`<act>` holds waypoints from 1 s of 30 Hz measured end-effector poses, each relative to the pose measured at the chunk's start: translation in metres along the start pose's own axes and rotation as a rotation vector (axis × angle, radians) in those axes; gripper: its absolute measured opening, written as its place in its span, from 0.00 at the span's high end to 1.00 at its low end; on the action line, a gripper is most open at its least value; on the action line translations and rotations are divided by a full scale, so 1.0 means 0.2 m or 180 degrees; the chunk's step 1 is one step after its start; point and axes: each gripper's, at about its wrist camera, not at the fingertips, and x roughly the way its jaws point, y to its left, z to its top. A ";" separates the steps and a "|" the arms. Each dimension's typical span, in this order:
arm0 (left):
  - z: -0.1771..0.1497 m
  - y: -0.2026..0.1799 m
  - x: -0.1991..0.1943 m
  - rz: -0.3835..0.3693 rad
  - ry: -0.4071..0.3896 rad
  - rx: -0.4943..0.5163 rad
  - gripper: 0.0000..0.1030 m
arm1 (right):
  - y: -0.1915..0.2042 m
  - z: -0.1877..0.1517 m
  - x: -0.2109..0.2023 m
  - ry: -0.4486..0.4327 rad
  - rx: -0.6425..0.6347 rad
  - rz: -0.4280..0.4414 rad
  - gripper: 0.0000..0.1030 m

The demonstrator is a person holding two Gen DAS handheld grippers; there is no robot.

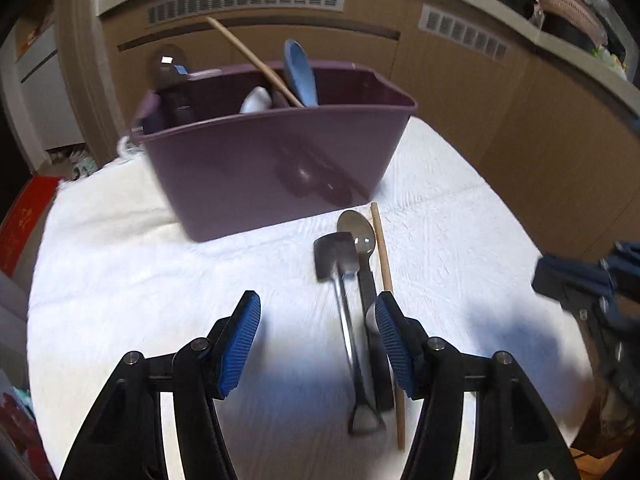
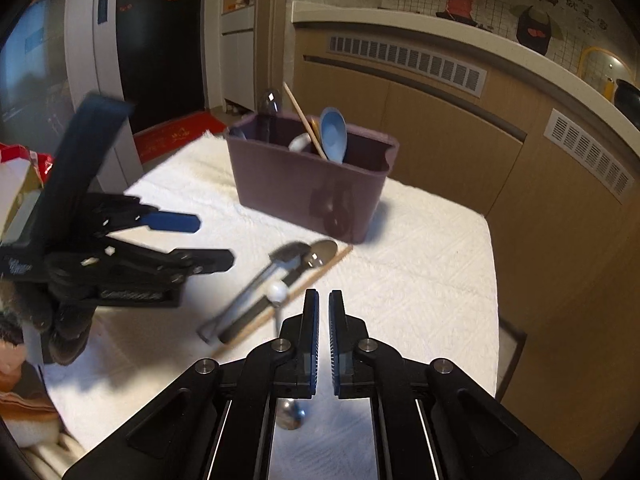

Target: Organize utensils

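The left claw (image 1: 318, 330) hung released above the metal utensils (image 1: 352, 292) lying on the white-clothed worktop (image 1: 120, 280) before the purple plastic caddy (image 1: 276, 168), apparently lined up for pickup; the right claw (image 2: 324, 312) was nearly clenched, empty.

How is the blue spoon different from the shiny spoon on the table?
The blue spoon stands upright in the purple utensil bin; the metal spoon lies flat on the white tablecloth. One looks matte blue, the other shiny silver. The blue one is already put away; the metal one isn't. Both have rounded bowls.
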 end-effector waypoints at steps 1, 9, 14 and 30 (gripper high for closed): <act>0.02 0.00 0.04 -0.0014 0.0046 0.0002 0.46 | -0.01 -0.02 0.02 0.0038 0.0012 -0.0012 0.94; 0.16 0.02 0.27 -0.0204 0.0486 -0.0109 0.56 | -0.15 -0.21 0.15 0.0329 0.0248 0.0024 0.94; 0.19 -0.01 0.31 -0.0190 0.0535 -0.0068 0.55 | -0.17 -0.25 0.21 0.0424 0.0293 0.0066 0.93; -0.12 -0.02 0.05 0.0031 0.0077 0.0141 0.95 | -0.02 -0.18 0.19 0.0420 0.0032 0.0071 0.78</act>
